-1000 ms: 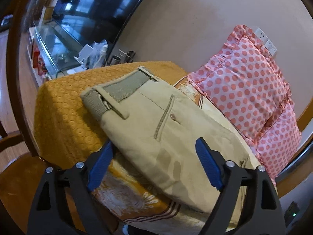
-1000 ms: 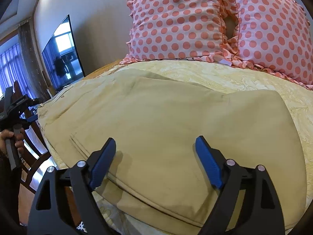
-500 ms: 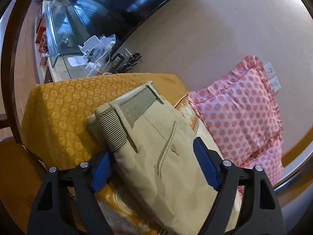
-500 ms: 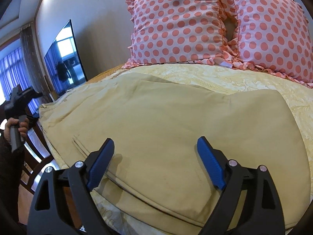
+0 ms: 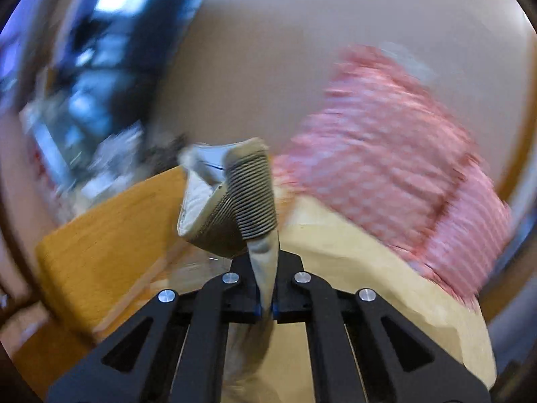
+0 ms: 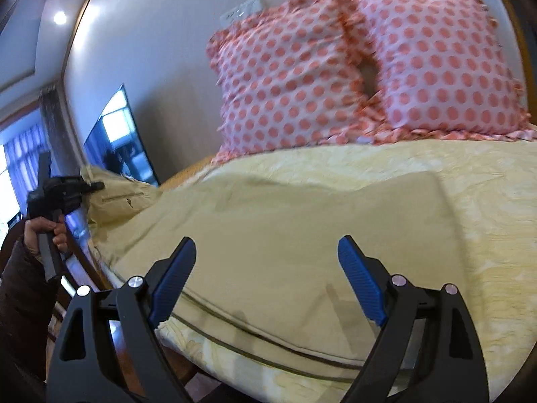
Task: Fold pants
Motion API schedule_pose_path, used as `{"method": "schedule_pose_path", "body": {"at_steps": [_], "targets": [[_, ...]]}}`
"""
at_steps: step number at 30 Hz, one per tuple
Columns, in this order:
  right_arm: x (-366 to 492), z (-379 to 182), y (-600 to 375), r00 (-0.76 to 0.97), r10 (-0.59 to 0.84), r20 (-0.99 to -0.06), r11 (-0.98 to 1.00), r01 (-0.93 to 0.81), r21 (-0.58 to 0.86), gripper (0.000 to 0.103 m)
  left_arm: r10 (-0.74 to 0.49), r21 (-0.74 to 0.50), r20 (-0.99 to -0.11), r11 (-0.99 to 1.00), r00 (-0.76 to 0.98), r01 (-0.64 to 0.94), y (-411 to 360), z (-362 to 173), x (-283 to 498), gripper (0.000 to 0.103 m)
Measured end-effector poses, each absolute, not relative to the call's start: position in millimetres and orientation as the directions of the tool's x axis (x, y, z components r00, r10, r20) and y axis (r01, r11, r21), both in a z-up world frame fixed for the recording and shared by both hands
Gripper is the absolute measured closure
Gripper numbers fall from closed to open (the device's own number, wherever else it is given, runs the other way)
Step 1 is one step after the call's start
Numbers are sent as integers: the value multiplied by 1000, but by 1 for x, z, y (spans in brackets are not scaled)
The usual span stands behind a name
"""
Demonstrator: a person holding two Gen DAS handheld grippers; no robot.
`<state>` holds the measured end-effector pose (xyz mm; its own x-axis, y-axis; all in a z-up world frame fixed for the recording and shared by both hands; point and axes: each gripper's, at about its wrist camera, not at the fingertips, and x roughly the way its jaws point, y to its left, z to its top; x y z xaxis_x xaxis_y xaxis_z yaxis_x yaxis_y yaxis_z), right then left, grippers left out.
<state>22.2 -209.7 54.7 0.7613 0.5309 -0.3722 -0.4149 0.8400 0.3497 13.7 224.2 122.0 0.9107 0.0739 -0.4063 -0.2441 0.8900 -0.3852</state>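
Observation:
Khaki pants [image 6: 302, 235] lie folded lengthwise across the bed. My left gripper [image 5: 265, 305] is shut on the pants' waistband [image 5: 248, 208], which stands pinched up between the jaws, with its striped lining and pale inner pocket showing. That view is blurred by motion. In the right wrist view the left gripper [image 6: 95, 186] holds the waist end at the far left, raised a little off the bed. My right gripper [image 6: 266, 268] is open and empty, just above the pants' leg end near the bed's front edge.
Two pink polka-dot pillows [image 6: 352, 77] lean against the wall at the head of the bed. A yellow bedspread [image 6: 486, 201] covers the mattress. A dark TV screen [image 6: 124, 134] and a cluttered glass shelf [image 5: 67, 134] stand past the bed's left side.
My left gripper has closed on the waistband and lifted it off the bed. My right gripper stays open and has tilted and dropped slightly toward the leg end.

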Motion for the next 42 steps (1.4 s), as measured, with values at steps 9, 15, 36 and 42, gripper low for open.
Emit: {"method": "schedule_pose_path", "body": {"at_steps": [9, 15, 36, 42], "targets": [[-2, 49, -298, 877, 316, -361, 899, -156, 409, 16, -486, -218, -390, 874, 782, 434, -39, 139, 48, 101], [-12, 32, -342, 889, 207, -409, 900, -9, 435, 16, -514, -170, -630, 822, 581, 543, -124, 40, 53, 101], [41, 66, -275, 763, 509, -398, 846, -357, 397, 14, -246, -117, -586, 968, 772, 220, -17, 54, 60, 19], [56, 32, -248, 679, 418, -604, 909, -309, 281, 8, -209, -132, -659, 978, 722, 163, -6, 17, 65, 20]]}}
